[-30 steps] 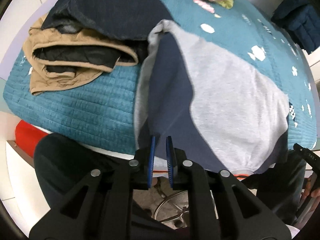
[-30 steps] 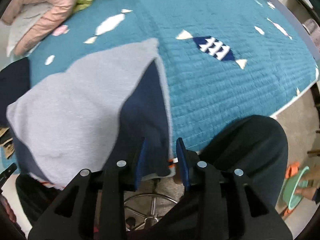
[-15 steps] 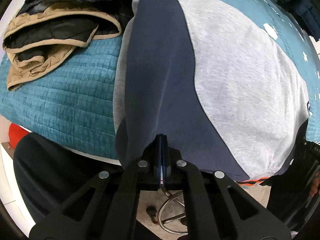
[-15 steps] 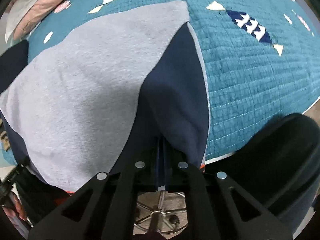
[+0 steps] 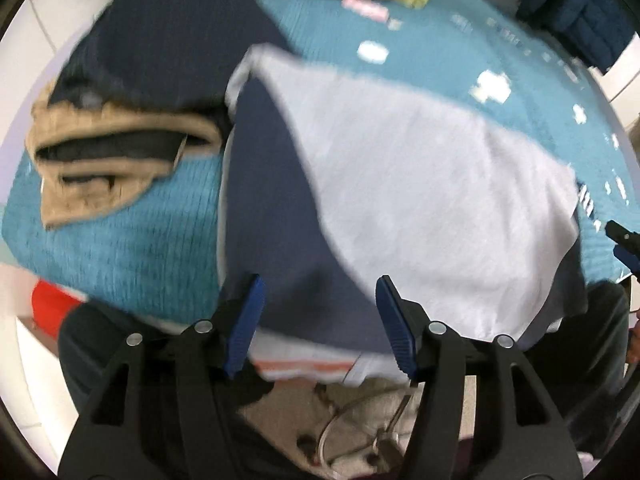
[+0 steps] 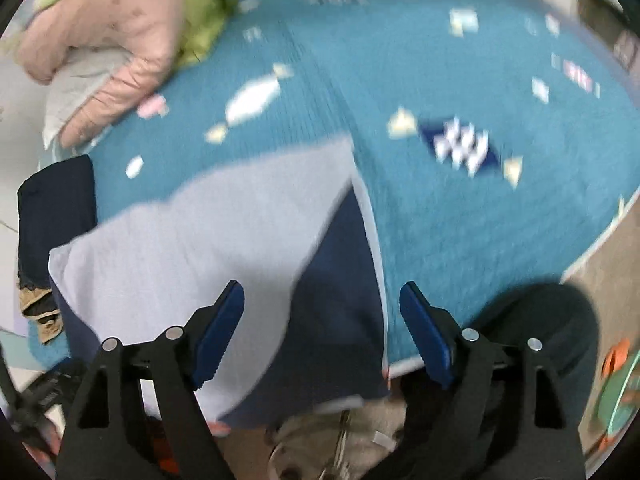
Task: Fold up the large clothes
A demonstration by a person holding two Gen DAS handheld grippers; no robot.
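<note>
Tan jacket (image 5: 120,160) bunched at far left on the blue blanket (image 5: 132,248). Left gripper (image 5: 318,320) opening wide, nothing pinched, above the gray and navy sweatshirt (image 5: 420,208) spread flat on the blanket. Right gripper (image 6: 320,332) opening wide too, empty, over the same sweatshirt's edge.

A teal quilted bedspread (image 6: 460,240) with fish motifs covers the bed. A pink padded jacket (image 6: 108,40) lies against a lime-green garment (image 6: 200,4) at the far edge. An orange-and-green basin (image 6: 618,384) sits on the floor.
</note>
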